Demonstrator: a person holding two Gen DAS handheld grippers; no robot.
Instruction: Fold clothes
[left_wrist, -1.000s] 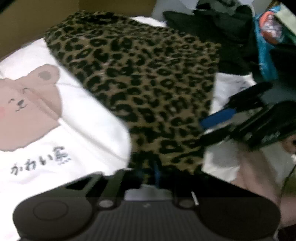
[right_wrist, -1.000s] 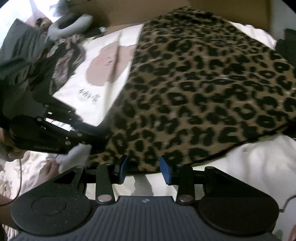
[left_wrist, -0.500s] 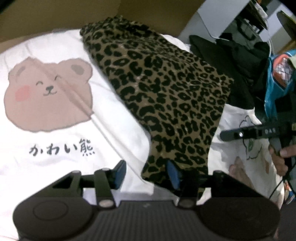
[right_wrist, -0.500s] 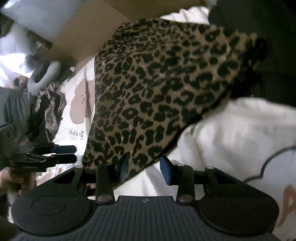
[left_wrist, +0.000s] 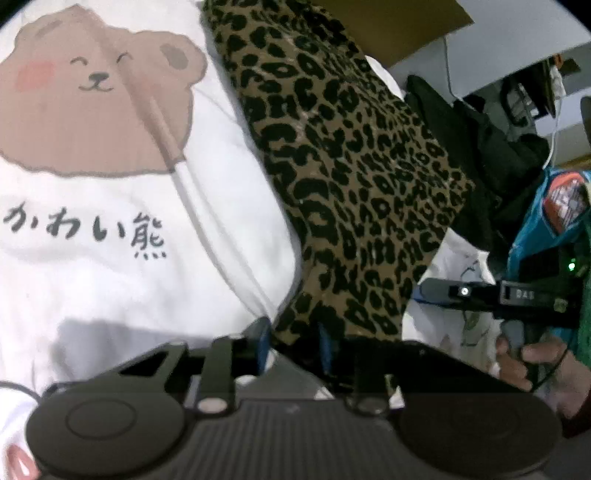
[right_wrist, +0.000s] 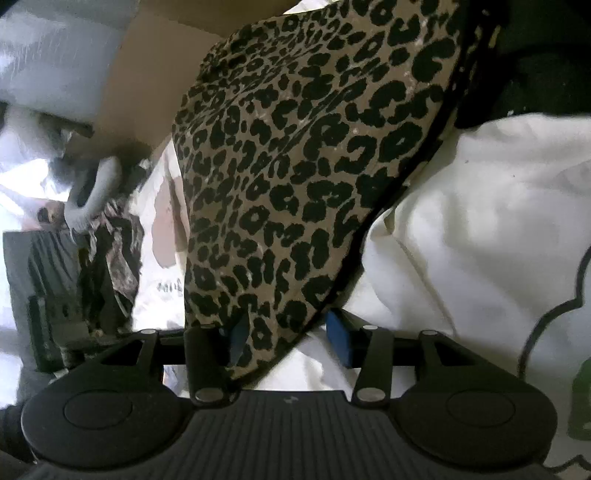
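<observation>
A leopard-print garment lies spread over a white cloth with a brown bear print. My left gripper sits at the garment's near left corner. Its jaws are closing with that corner between the blue pads, and a gap still shows. In the right wrist view the leopard-print garment reaches down to my right gripper. Those jaws are opening, the other near corner lies between them, and fabric drapes over the left finger. The right gripper also shows in the left view, held by a hand.
Black clothes are piled beyond the garment, next to a blue bag. A cardboard panel stands at the back. A grey curved cushion and dark patterned clothing lie to the left. White printed cloth covers the right.
The left gripper let go of the garment's edge, opened wide, and now narrows around the corner. The right jaws widened slightly. Both views rolled and moved closer to the near corners.
</observation>
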